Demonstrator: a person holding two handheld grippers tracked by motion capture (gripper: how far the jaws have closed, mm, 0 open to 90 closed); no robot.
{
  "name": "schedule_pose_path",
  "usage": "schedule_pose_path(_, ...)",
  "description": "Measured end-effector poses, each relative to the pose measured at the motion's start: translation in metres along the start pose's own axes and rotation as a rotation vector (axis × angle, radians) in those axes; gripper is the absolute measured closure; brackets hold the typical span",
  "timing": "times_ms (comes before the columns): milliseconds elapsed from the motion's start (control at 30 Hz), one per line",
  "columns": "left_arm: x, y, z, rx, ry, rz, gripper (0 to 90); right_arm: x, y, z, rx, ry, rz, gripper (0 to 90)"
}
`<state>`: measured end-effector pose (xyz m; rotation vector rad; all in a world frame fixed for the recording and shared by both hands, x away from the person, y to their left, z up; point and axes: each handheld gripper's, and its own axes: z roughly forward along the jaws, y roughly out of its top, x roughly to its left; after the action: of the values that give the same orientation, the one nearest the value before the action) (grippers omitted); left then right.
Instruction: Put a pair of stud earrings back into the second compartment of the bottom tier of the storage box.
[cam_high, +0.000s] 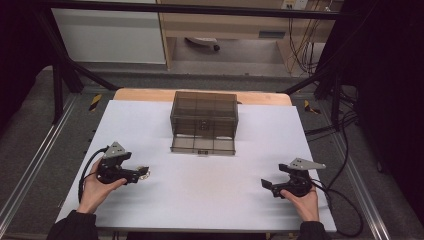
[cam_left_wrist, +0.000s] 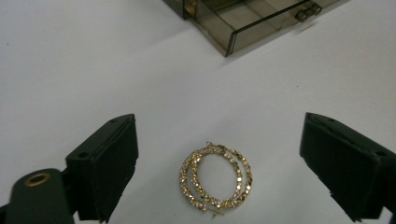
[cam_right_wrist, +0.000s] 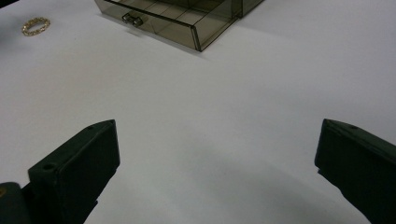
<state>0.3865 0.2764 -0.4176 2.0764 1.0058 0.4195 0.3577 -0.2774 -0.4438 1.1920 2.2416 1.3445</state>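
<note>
Resting low near the desk's front-left corner, the left tool (cam_high: 142, 173) stands with its jaws spread wide and nothing between their pads. A pair of gold hoop earrings (cam_left_wrist: 215, 178) lies flat on the white desk (cam_high: 210, 195) directly between those jaws, the two hoops overlapping, touching neither jaw. This placement suggests a straddling approach: the jaws are set either side of the earrings so that closing would pinch across the hoops. Thin rings lying flat are likely to slip under the pads unless the jaws come right down to the surface.

The right tool (cam_high: 266, 184) sits near the front-right corner, jaws equally wide apart and empty, with bare desk ahead of it. It is well apart from the earrings, probably parked to leave the centre free.

A smoked transparent drawer box (cam_high: 203, 114) stands at the middle of the far edge. Its bottom drawer (cam_high: 202, 145) is pulled out toward the person, exposing divided compartments, which appear empty, though the tinted plastic makes this hard to confirm. The open drawer is the probable destination for the earrings.
</note>
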Motion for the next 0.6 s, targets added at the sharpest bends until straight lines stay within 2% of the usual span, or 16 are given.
schedule_pose_path(100,0.002,-0.005,0.005,0.024,0.007,-0.011,17.5,0.0,0.0,0.0,-0.001,0.0,-0.001,0.7)
schedule_pose_path(167,0.003,-0.008,0.008,0.038,0.014,-0.013,26.2,0.0,0.0,0.001,0.001,0.002,0.003,0.7)
schedule_pose_path(200,0.004,-0.008,0.008,0.045,0.023,-0.015,26.2,0.0,0.0,0.001,0.001,0.002,0.003,0.7)
schedule_pose_path(267,0.003,-0.01,0.009,0.052,0.029,-0.02,35.8,0.0,0.0,0.001,0.008,-0.001,0.001,0.7)
schedule_pose_path(300,0.003,-0.01,0.01,0.057,0.033,-0.025,35.8,0.0,0.0,0.001,0.008,-0.001,0.001,0.7)
schedule_pose_path(467,0.002,-0.012,0.012,0.06,0.042,-0.032,49.1,0.0,0.0,0.001,0.007,0.0,-0.003,0.7)
schedule_pose_path(500,0.002,-0.012,0.013,0.065,0.043,-0.033,49.1,0.0,0.0,0.001,0.007,0.0,-0.003,0.7)
schedule_pose_path(600,0.001,-0.012,0.016,0.084,0.046,-0.023,54.9,0.001,0.0,0.001,0.011,0.002,0.001,0.7)
